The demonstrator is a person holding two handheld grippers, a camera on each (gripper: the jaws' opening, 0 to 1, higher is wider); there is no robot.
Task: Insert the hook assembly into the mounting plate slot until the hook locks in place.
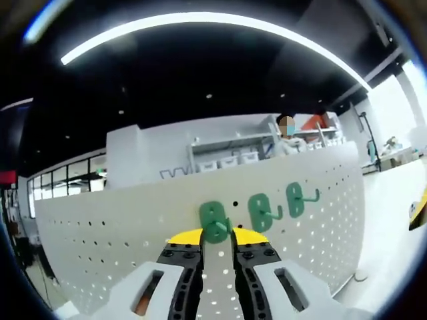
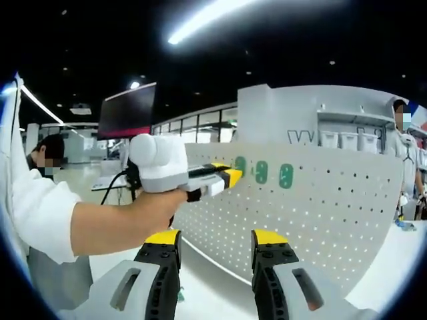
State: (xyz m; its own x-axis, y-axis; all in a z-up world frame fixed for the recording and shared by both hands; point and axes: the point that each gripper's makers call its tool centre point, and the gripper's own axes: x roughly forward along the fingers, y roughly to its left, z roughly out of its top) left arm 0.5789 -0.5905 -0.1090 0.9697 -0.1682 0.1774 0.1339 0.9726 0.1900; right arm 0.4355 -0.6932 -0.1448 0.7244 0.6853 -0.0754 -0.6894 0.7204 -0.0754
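Left gripper [image 1: 217,235] clenched on the leftmost green hook [image 1: 215,221] against the white pegboard [image 1: 133,227] just ahead of its tips, right gripper [image 2: 217,240] released and idle; likely light, stiff plastic, best pinched by its flat base.

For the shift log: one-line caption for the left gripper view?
Left gripper closed on a green hook against the white pegboard, two more green hooks mounted alongside.

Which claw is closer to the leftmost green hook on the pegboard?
Left. The left claw is closed around the leftmost hook; the right claw hangs open, well back from the pegboard.
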